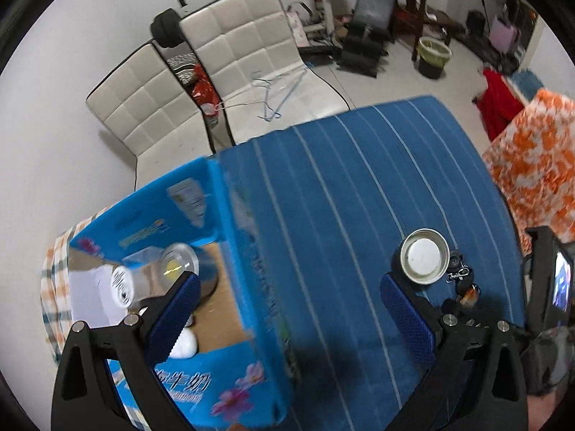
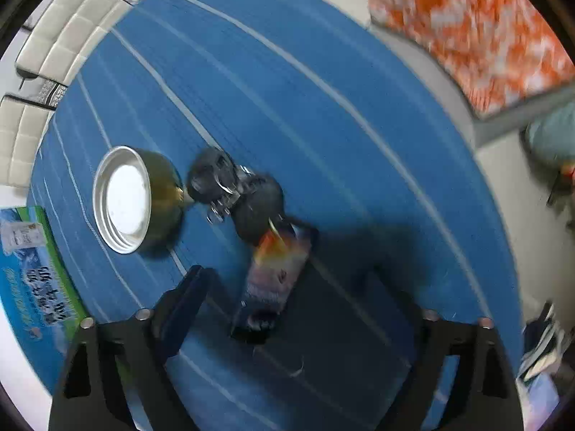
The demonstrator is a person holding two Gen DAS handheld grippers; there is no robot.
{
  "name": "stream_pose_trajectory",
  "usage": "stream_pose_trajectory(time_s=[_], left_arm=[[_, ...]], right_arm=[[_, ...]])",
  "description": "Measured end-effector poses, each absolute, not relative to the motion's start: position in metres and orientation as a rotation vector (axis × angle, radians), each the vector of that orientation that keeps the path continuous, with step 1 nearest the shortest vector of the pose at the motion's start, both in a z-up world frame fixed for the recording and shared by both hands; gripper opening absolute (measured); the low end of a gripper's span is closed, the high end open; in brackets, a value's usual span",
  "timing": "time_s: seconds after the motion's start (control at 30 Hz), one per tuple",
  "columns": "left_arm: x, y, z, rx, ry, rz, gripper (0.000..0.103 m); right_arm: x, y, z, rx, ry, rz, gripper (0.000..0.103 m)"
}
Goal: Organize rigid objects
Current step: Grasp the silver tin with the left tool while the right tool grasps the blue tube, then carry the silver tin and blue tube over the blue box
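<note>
A blue cardboard box (image 1: 237,258) stands open at the left of the blue striped table (image 1: 341,186). Inside it lie a white can (image 1: 122,283), a clear lidded jar (image 1: 178,262) and a white round object (image 1: 185,344). My left gripper (image 1: 287,309) is open and empty, its left finger over the box, its right finger (image 1: 406,316) near a small steel bowl (image 1: 424,260). A bunch of dark keys (image 1: 461,280) lies beside the bowl. In the right wrist view my right gripper (image 2: 287,309) is open above the keys (image 2: 237,194) and a small dark printed object (image 2: 273,283); the bowl (image 2: 125,199) is to the left.
Two cream padded chairs (image 1: 233,57) stand beyond the table with wire hangers on one. Gym gear and a bin (image 1: 433,55) are at the back. An orange patterned cloth (image 2: 474,32) lies off the table's right side. The box (image 2: 28,269) shows at the left edge.
</note>
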State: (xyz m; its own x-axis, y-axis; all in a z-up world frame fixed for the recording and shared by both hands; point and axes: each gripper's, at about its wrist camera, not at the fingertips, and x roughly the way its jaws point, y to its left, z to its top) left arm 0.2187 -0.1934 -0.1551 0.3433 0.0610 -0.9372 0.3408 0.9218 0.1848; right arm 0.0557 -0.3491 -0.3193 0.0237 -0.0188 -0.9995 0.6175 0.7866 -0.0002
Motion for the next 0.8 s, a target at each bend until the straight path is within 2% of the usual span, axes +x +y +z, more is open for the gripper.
stream_pose_trajectory(time_s=[0.07, 0.13, 0.47, 0.7, 0.73, 0.77, 0.8], left_arm=[[0.222, -0.204, -0.165, 0.404, 1.234, -0.198, 0.103], [0.225, -0.212, -0.174, 0.416, 1.260, -0.214, 0.103], [0.235, -0.261, -0.236, 0.288, 1.520, -0.416, 0.103], [0.237, -0.298, -0.278, 0.344, 1.597, -0.460, 0.102], [0.237, -0.300, -0.283, 0.345, 1.600, -0.466, 0.096], [0.237, -0.300, -0.285, 0.349, 1.599, -0.467, 0.084], [0.238, -0.299, -0.285, 0.329, 1.584, -0.472, 0.081]], right_arm=[[0.057, -0.345, -0.317, 0.422, 1.490, -0.556, 0.050], [0.057, -0.349, -0.313, 0.393, 1.499, -0.536, 0.027], [0.053, -0.400, -0.299, 0.417, 1.499, -0.504, 0.027], [0.065, -0.400, -0.305, 0.405, 1.519, -0.471, 0.027], [0.066, -0.399, -0.305, 0.401, 1.520, -0.470, 0.027], [0.067, -0.399, -0.306, 0.394, 1.521, -0.470, 0.027], [0.068, -0.400, -0.306, 0.408, 1.522, -0.507, 0.027]])
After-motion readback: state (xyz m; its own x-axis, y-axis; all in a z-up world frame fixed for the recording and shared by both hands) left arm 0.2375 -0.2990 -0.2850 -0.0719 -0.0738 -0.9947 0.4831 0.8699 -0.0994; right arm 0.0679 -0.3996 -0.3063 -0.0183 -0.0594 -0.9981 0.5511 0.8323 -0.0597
